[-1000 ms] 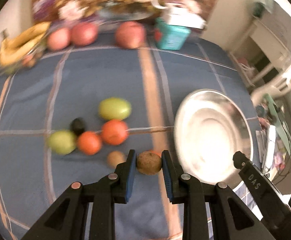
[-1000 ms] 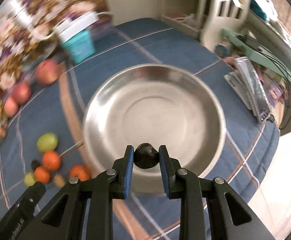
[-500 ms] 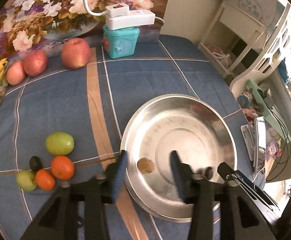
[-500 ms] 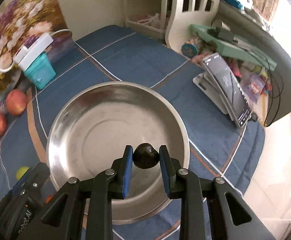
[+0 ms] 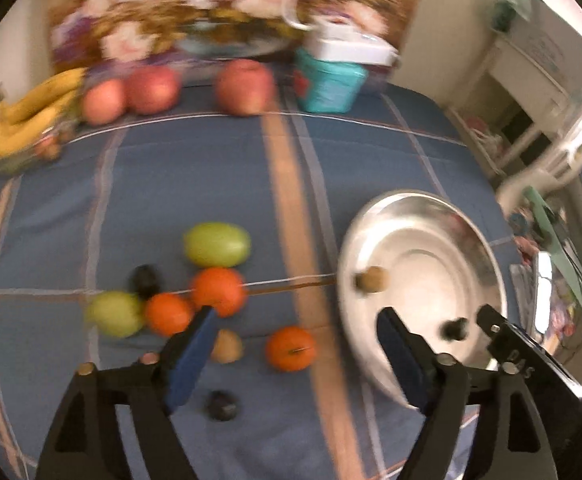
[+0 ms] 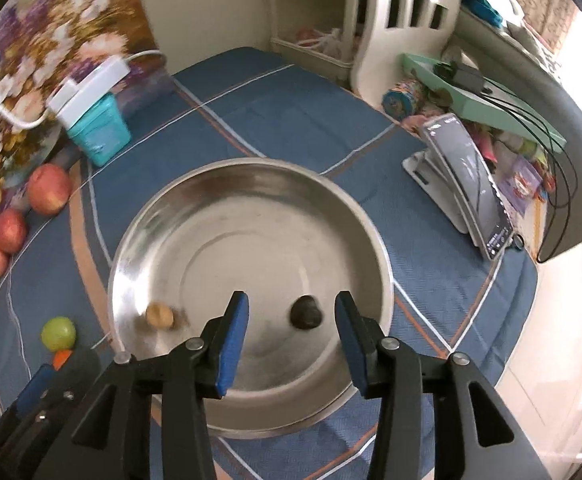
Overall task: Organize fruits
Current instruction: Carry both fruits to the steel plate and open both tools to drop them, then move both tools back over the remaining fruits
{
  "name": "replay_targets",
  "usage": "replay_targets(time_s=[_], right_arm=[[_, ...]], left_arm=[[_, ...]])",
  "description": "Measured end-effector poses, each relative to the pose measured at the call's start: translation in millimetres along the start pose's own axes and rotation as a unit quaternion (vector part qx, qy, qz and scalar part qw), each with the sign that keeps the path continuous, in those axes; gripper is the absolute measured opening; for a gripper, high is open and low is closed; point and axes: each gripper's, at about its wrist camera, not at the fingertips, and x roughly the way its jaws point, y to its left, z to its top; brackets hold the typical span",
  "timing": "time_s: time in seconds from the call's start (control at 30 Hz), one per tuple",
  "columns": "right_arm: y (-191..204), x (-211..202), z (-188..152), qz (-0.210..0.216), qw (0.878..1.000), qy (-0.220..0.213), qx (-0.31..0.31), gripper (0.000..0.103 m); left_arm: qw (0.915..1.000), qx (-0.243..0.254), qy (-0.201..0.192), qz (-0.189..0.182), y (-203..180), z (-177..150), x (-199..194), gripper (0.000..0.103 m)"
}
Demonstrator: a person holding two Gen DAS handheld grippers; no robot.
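In the left wrist view my left gripper (image 5: 295, 314) is over the blue cloth with its jaws opening wide and pressing on nothing. An orange (image 5: 291, 349) and a small brown fruit (image 5: 227, 346) lie below, between its fingers. Green fruit (image 5: 217, 244), two more oranges (image 5: 219, 291) and dark fruits (image 5: 145, 275) lie just beyond. The steel bowl (image 5: 431, 248) to the right holds a brown fruit (image 5: 372, 279). My right gripper (image 6: 291, 312) is over the bowl (image 6: 251, 240), jaws opening. A dark fruit (image 6: 306, 312) lies loose in the bowl between its fingers, near the brown fruit (image 6: 159, 315).
Red apples (image 5: 245, 87) and bananas (image 5: 31, 116) line the cloth's far edge beside a teal box (image 5: 329, 84) with a white power strip on top. A phone on a stand (image 6: 467, 184) and cluttered shelves stand right of the bowl. The table edge runs close behind the bowl.
The left gripper dropped the brown fruit into the bowl, then swung back left over the loose fruits. The right gripper opened and its dark fruit now lies in the bowl.
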Motion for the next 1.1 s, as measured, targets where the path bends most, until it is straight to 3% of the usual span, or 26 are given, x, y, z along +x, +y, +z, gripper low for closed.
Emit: replay_targets(time_s=[0.07,0.23,0.53,0.63,0.8,0.9,1.1], right_arm=[[6,-2,-4,0.0,1.0,-0.004,-0.015,0.046],[23,-8,-16,0.008,0.998,-0.006,-0.056,0.046],[62,-24,-48,0.039,0.993,0.011,-0.11,0.046],[81,-33,-60,0.05,0.99,0.009,-0.133,0.046],[114,-48,-80,0.053,0.977,-0.013,-0.204,0.047],[126,-54,-90,0.052,0.972,-0.022,-0.229,0.055],[136,-53,-94,0.057,0.967,-0.029,-0.245,0.057]], left_arm=[[0.9988,-0.03,-0.008,0.037,27,-6,-8,0.102],[0.9858,-0.087,-0.022,0.142,81,-18,-25,0.103],[0.9655,-0.149,-0.043,0.209,144,-41,-55,0.103],[0.9609,-0.168,-0.051,0.214,160,-47,-66,0.103],[0.9607,-0.186,-0.055,0.199,173,-47,-74,0.103],[0.9625,-0.185,-0.054,0.191,174,-45,-73,0.103],[0.9685,-0.19,-0.024,0.159,172,-45,-57,0.103]])
